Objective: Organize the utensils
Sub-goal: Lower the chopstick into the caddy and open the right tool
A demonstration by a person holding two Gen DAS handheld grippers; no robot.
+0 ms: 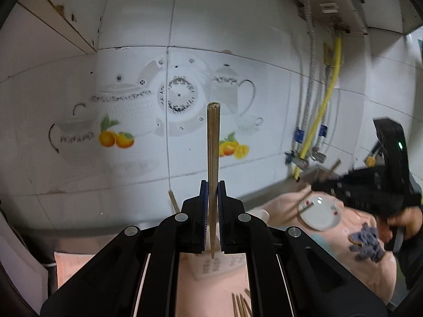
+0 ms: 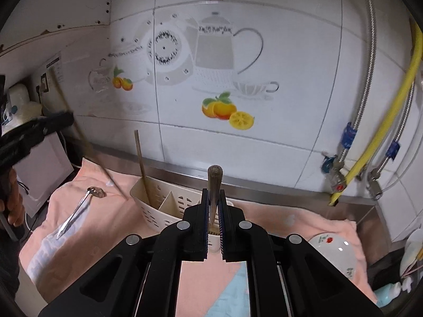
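Step in hand: I carry chopsticks to holder.

Left claw (image 1: pixel 212 192) pinches tight on one chopstick (image 1: pixel 213 142); stick stands up, middle of frame.

Right claw (image 2: pixel 213 200) pinches tight on other chopstick (image 2: pixel 214 182), also up.

White holder (image 2: pixel 158 206) sits just behind right claw, lower middle, one stick already inside. More chopsticks (image 1: pixel 240 303) lie on pink cloth (image 2: pixel 105 227), bottom of left view.

Next, I think: bring tip over slot, lower, let go.

Place: home kitchen
Wall: white glazed tiles (image 2: pixel 264 60) printed with teapots, oranges
Plumbing: yellow corrugated gas hose (image 2: pixel 391 111)
Desk: cream slotted plastic utensil caddy (image 2: pixel 156 211)
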